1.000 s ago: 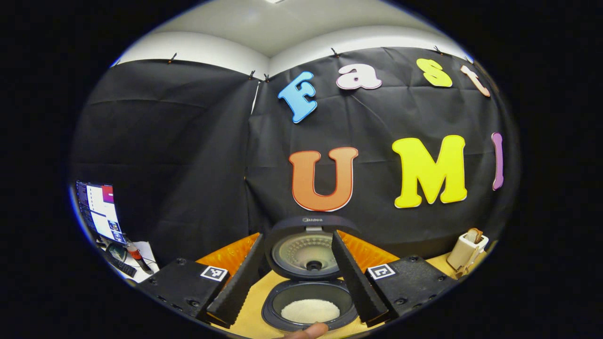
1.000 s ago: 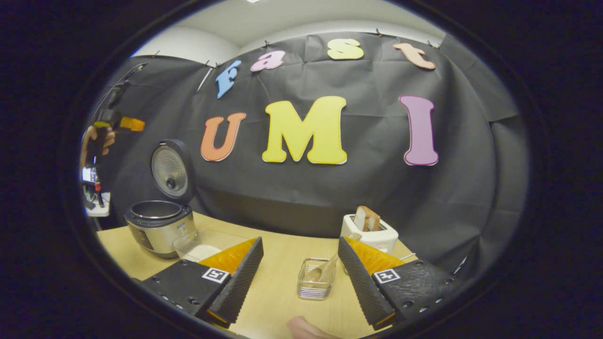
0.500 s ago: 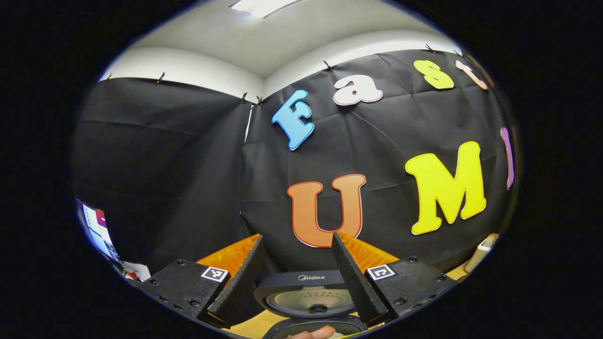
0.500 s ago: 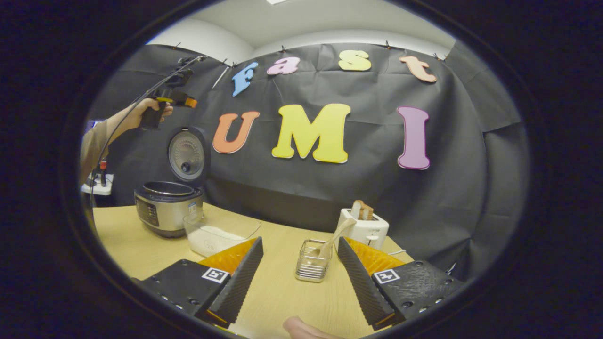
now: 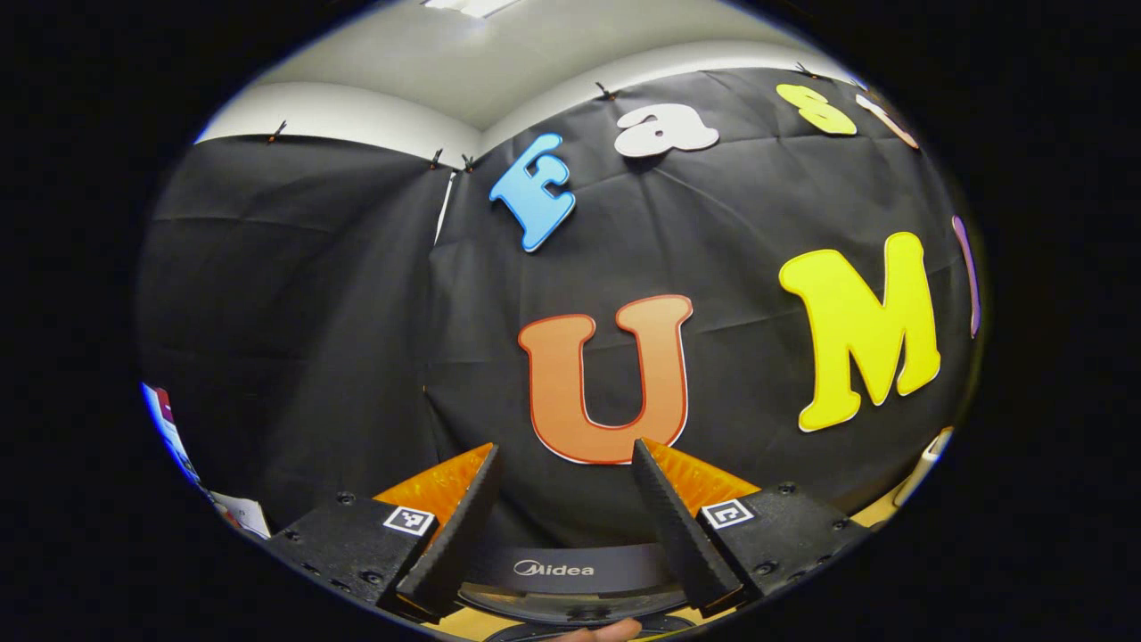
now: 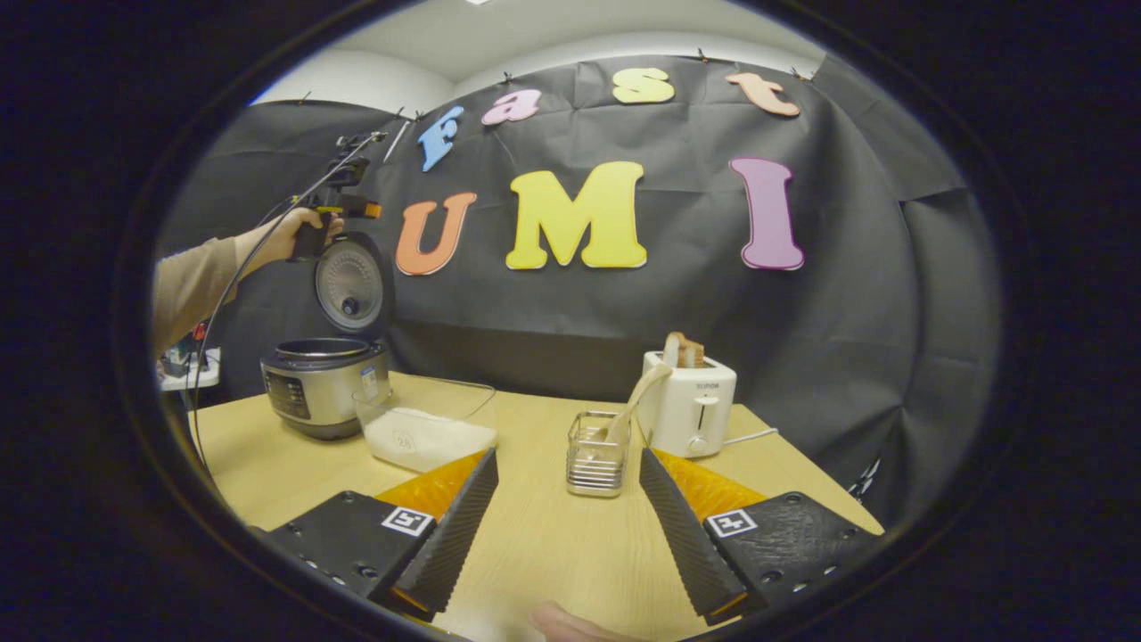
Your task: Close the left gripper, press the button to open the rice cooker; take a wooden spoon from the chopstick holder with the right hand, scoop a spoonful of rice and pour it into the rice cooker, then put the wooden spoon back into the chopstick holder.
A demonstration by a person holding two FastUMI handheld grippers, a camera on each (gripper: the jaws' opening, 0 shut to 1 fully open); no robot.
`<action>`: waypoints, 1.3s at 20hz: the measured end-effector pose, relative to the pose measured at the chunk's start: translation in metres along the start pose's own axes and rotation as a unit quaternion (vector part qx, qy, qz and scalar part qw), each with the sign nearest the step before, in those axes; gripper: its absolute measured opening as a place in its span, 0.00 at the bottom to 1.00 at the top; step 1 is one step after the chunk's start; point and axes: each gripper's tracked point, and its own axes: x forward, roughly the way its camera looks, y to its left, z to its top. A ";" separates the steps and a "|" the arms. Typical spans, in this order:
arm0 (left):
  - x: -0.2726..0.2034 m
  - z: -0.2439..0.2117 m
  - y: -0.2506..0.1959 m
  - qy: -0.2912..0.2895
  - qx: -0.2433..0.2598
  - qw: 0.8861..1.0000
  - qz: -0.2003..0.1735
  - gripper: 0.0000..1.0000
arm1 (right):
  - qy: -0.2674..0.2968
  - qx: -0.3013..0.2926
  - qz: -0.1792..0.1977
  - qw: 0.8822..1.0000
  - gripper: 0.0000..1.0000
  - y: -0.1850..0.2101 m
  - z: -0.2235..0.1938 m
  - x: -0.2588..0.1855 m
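Observation:
The rice cooker (image 6: 323, 390) stands open at the table's far left, its lid (image 6: 349, 285) upright. A hand holds my left gripper (image 6: 357, 209) just above that lid. In the left gripper view my left gripper (image 5: 564, 450) is open, with the lid's top edge (image 5: 554, 569) low between its fingers. The wooden spoon (image 6: 635, 399) leans in the wire chopstick holder (image 6: 596, 453) at mid-table. A clear box of rice (image 6: 426, 426) sits beside the cooker. My right gripper (image 6: 568, 456) is open, short of the holder and holding nothing.
A white toaster (image 6: 691, 406) with bread slices stands just right of the holder, its cord trailing right. The wooden table (image 6: 553, 544) stretches bare in front of my right gripper. A sleeve (image 6: 192, 285) reaches in from the left. A side desk (image 6: 183, 370) lies behind the cooker.
My left gripper has risen from over the open pot to the lid's top edge, so the pot has dropped out of its view. My right gripper has drawn back from the holder.

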 end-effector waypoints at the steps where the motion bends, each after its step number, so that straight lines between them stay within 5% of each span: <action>1: 0.002 -0.002 -0.002 0.004 -0.007 1.000 -0.006 0.93 | 0.002 0.002 0.000 1.000 0.96 -0.001 -0.002 0.000; 5: 0.008 -0.035 -0.002 0.042 -0.010 0.999 -0.015 0.93 | 0.006 0.015 -0.001 1.000 0.95 -0.001 -0.003 0.000; 10: -0.005 -0.029 0.000 0.012 -0.024 1.000 -0.016 0.93 | 0.003 0.034 0.000 0.999 0.95 0.003 0.002 -0.012; 22: -0.104 -0.053 -0.006 -0.029 -0.021 0.998 -0.045 0.98 | 0.011 0.074 -0.019 0.997 0.94 0.003 -0.006 -0.053; 26: -0.139 -0.074 -0.011 -0.040 -0.020 0.997 -0.070 0.93 | 0.007 0.079 -0.033 0.996 0.96 0.006 -0.008 -0.069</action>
